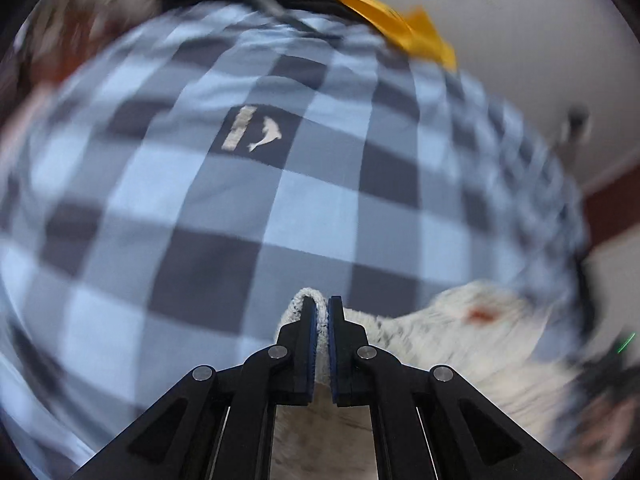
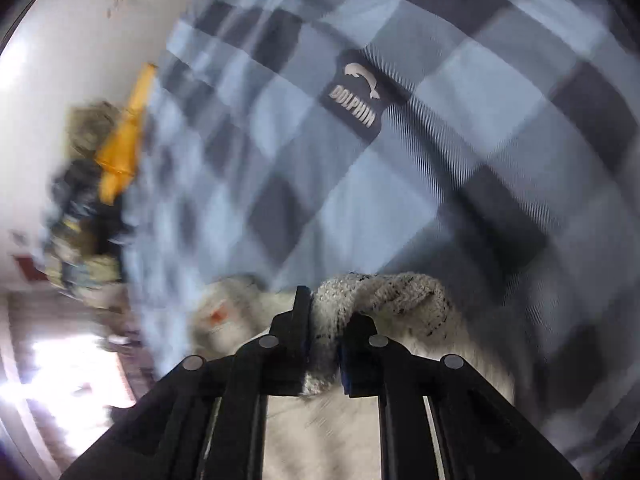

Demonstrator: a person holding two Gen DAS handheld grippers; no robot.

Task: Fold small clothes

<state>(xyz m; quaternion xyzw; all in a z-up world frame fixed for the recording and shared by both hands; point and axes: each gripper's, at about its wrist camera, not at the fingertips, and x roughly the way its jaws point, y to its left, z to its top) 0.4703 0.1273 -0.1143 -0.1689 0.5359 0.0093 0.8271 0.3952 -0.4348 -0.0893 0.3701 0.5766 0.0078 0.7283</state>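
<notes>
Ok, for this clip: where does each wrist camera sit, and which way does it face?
Left wrist: on the left gripper, facing along its fingers over the checked sheet; its jaws pinch the white fuzzy garment.
Right wrist: on the right gripper, facing the sheet; its jaws clamp the garment's bunched edge.
Shared: garment, sheet, dolphin logo, orange cloth. No hands visible.

Heavy motion blur both views, fisheye edge warp; bright glare lower left, right-wrist view.
</notes>
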